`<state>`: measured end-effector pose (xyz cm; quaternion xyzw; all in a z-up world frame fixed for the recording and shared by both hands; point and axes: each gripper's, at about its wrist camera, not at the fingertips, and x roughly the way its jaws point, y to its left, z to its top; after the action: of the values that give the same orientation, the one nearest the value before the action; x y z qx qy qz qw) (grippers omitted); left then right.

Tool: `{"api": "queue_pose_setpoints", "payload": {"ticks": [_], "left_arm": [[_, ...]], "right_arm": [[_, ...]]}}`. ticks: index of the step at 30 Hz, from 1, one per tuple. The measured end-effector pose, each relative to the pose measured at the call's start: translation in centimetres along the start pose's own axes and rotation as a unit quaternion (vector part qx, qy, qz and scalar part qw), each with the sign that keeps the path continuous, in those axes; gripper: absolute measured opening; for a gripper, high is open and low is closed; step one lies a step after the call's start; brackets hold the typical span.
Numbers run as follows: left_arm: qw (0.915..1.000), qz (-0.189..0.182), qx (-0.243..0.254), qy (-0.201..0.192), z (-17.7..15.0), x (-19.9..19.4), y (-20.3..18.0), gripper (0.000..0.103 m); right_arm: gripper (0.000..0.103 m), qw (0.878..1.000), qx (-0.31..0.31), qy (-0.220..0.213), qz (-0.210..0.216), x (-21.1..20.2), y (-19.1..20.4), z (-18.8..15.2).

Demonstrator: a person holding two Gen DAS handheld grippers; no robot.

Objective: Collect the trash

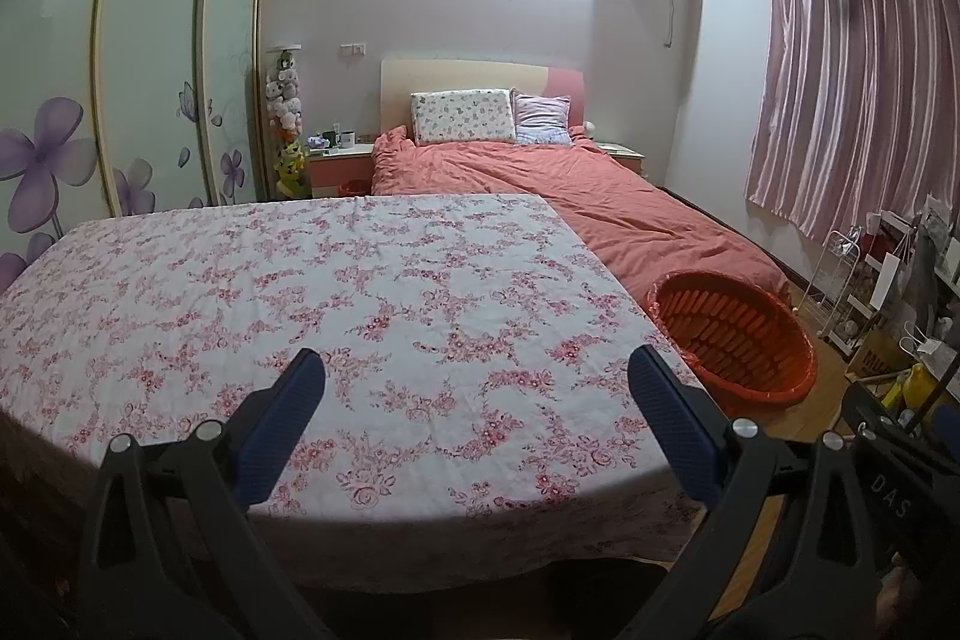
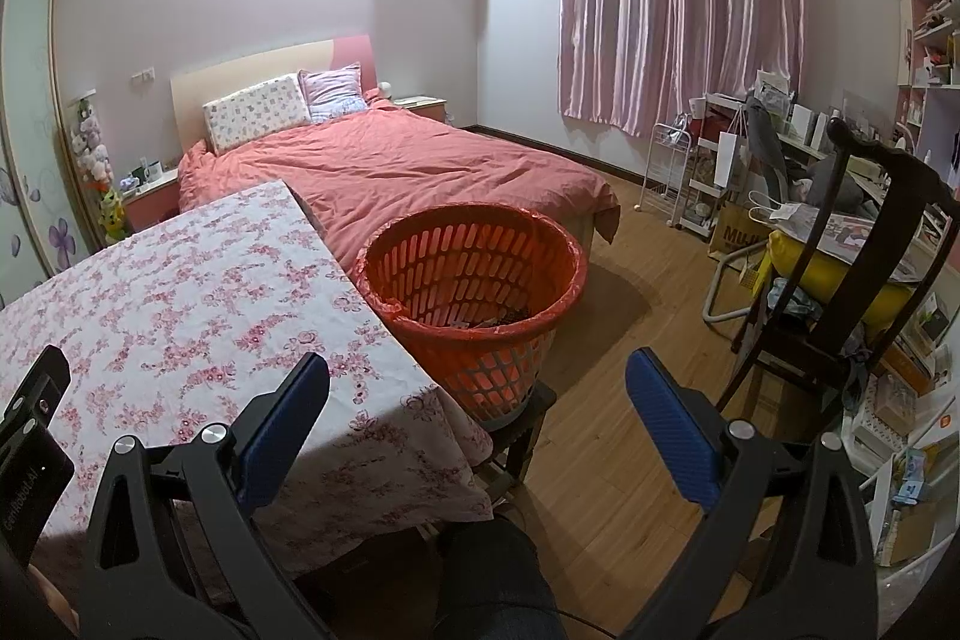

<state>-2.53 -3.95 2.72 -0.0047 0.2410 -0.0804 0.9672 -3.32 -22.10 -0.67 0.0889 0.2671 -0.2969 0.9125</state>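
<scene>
Both grippers, left (image 1: 477,370) and right (image 2: 477,376), hang wide open holding nothing over the floral table (image 1: 300,292), orange basket (image 2: 474,268) just beside its edge.

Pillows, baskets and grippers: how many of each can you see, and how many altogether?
Pillows: 2, the floral pillow and the striped pink pillow
Orange baskets: 1, the orange laundry basket
Grippers: 2, the left gripper and the right gripper, both open and empty
Total: 5
</scene>
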Motion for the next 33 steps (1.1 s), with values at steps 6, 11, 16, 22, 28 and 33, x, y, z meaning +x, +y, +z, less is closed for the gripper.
{"api": "queue_pose_setpoints", "payload": {"ticks": [6, 11, 16, 22, 28, 33], "left_arm": [[1.0, 0.0, 0.0, 0.0, -0.01, -0.01, -0.03, 0.099], [1.0, 0.001, 0.0, 0.001, -0.02, 0.03, 0.0, 0.099], [1.0, 0.002, 0.001, 0.002, -0.02, 0.06, 0.06, 0.099], [1.0, 0.004, 0.001, 0.004, -0.11, 0.14, 0.21, 0.099], [1.0, 0.004, 0.002, 0.004, -0.09, 0.15, 0.22, 0.099], [1.0, 0.004, 0.001, 0.004, -0.11, 0.13, 0.27, 0.099]], "right_arm": [[0.098, 1.0, 0.0, 0.0, 0.0, 0.0, -0.02, -0.04], [0.098, 1.0, 0.0, 0.0, 0.0, 0.0, -0.02, -0.04], [0.098, 1.0, 0.0, 0.0, 0.0, -0.03, 0.03, -0.05], [0.098, 1.0, 0.0, 0.0, 0.0, -0.07, -0.01, 0.01], [0.098, 1.0, 0.001, 0.0, 0.0, -0.07, -0.02, 0.0], [0.098, 1.0, 0.0, 0.0, 0.0, -0.07, -0.04, 0.01]]}}
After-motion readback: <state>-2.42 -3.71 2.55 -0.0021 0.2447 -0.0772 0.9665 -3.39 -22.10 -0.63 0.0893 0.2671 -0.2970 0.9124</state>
